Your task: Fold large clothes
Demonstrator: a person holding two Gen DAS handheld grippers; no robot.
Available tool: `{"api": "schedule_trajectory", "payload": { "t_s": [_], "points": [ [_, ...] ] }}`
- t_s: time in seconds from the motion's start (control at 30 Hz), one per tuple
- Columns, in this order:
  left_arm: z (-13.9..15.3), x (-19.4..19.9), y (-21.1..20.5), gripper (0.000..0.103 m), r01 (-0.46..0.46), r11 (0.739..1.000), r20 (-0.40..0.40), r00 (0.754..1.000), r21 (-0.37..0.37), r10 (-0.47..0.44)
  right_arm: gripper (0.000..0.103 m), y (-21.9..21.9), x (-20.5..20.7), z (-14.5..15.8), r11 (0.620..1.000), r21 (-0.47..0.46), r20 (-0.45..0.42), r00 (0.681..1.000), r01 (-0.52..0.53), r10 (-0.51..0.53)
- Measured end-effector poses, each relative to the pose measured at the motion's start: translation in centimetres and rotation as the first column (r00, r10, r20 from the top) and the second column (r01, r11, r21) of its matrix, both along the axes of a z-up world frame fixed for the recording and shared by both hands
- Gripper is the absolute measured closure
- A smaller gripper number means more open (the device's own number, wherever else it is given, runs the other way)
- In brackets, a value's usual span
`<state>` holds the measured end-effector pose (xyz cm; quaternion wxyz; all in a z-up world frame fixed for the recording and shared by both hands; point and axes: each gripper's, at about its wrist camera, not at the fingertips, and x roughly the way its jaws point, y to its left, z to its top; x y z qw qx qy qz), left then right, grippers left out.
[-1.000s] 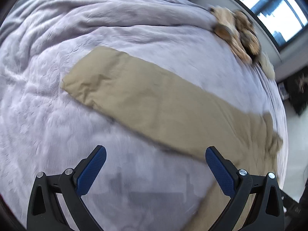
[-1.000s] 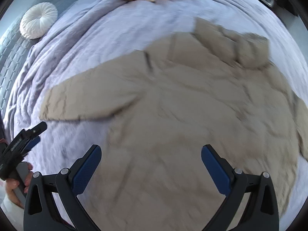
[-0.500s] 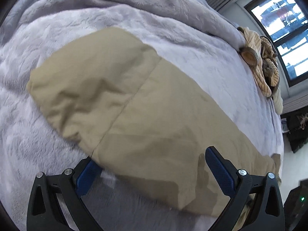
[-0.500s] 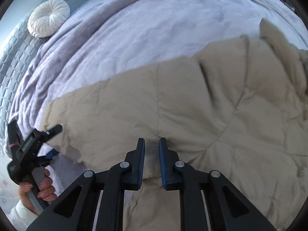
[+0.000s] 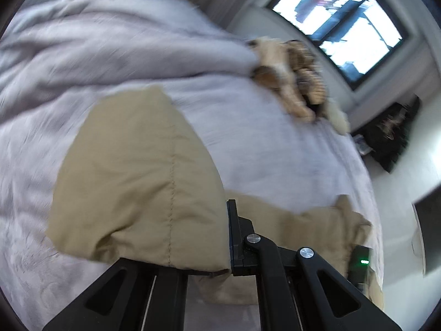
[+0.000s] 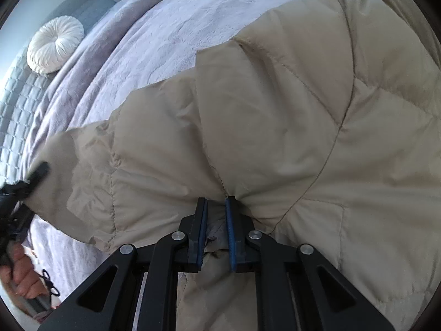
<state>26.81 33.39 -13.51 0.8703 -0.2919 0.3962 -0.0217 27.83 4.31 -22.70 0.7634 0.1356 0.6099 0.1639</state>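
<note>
Mid sleeve-fold: my left gripper (image 5: 220, 237) pinches the tan puffer jacket (image 6: 289, 115) sleeve (image 5: 137, 182), right gripper (image 6: 216, 231) clamps fabric between both jaws. Next, probably carry the sleeve across.

Both wrist views look close along the tan jacket (image 5: 143, 182) across the bed (image 6: 171, 27).

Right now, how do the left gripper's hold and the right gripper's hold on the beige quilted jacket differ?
The left gripper grips the sleeve end; the right gripper grips the beige quilted jacket lower down, where sleeve meets body.
The left gripper's fabric drapes over and hides one finger; both of the right gripper's blue-padded fingers show, with bunched cloth between.
Both are shut on the same jacket over the lilac blanket.
</note>
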Motion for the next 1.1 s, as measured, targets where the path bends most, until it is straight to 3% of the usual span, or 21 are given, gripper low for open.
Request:
{"api": "schedule_trajectory", "payload": {
  "t_s": [0.17,0.3,0.4,0.5,0.57,0.7,0.77,0.9,0.93,0.97,1.0,1.03,1.1],
  "points": [
    [5.6,0.5,-8.0,0.095,0.156,0.985,0.111,0.980,0.076,-0.163,0.089,-2.4,-0.6,2.1,0.994,0.112,-0.018,1.000,0.006,-0.004],
    [7.2,1.1,-16.6,0.095,0.294,0.946,0.142,0.939,0.136,-0.313,0.089,-7.9,-2.4,5.3,0.990,0.132,0.022,0.999,0.045,-0.048],
    [7.0,1.5,-23.9,0.095,0.399,0.902,0.118,0.900,0.167,-0.420,0.089,-13.9,-4.3,7.4,0.993,0.074,0.063,0.993,0.096,-0.101],
    [5.1,1.4,-31.3,0.095,0.493,0.835,0.051,0.854,0.244,-0.518,0.089,-20.5,-6.5,8.3,0.983,0.014,0.069,0.981,0.181,-0.181],
    [3.2,1.7,-35.8,0.095,0.550,0.774,-0.018,0.819,0.313,-0.574,0.089,-24.2,-7.7,8.2,0.971,-0.015,0.060,0.969,0.240,-0.238],
    [-1.0,0.2,-42.8,0.095,0.630,0.613,-0.170,0.751,0.477,-0.639,0.090,-30.3,-10.3,7.3,0.936,-0.046,0.024,0.937,0.349,-0.348],
    [-2.4,-1.0,-44.1,0.095,0.646,0.558,-0.212,0.731,0.521,-0.649,0.089,-32.2,-11.1,6.5,0.923,-0.039,0.009,0.924,0.383,-0.383],
    [-3.3,-2.4,-44.7,0.094,0.667,0.505,-0.246,0.706,0.548,-0.664,0.089,-32.7,-11.8,6.1,0.909,0.001,0.003,0.909,0.417,-0.417],
    [-3.3,-2.8,-44.4,0.090,0.676,0.496,-0.250,0.695,0.545,-0.674,0.086,-32.9,-11.8,6.0,0.908,0.008,0.005,0.908,0.420,-0.420],
    [-3.1,-3.2,-44.5,0.065,0.689,0.487,-0.252,0.682,0.537,-0.687,0.086,-33.0,-11.4,6.0,0.905,0.014,0.007,0.906,0.424,-0.424],
    [-2.9,-3.5,-44.6,0.026,0.701,0.484,-0.248,0.670,0.524,-0.700,0.086,-32.9,-11.9,5.8,0.905,0.015,0.008,0.905,0.425,-0.425],
    [-2.2,-4.1,-44.3,0.014,0.692,0.494,-0.217,0.671,0.526,-0.709,0.086,-32.9,-11.7,5.8,0.903,0.019,0.007,0.903,0.429,-0.429],
    [-0.7,-5.2,-43.4,0.010,0.672,0.509,-0.154,0.672,0.538,-0.725,0.086,-32.5,-11.3,5.8,0.901,0.020,0.005,0.901,0.433,-0.434]
  ]
}}
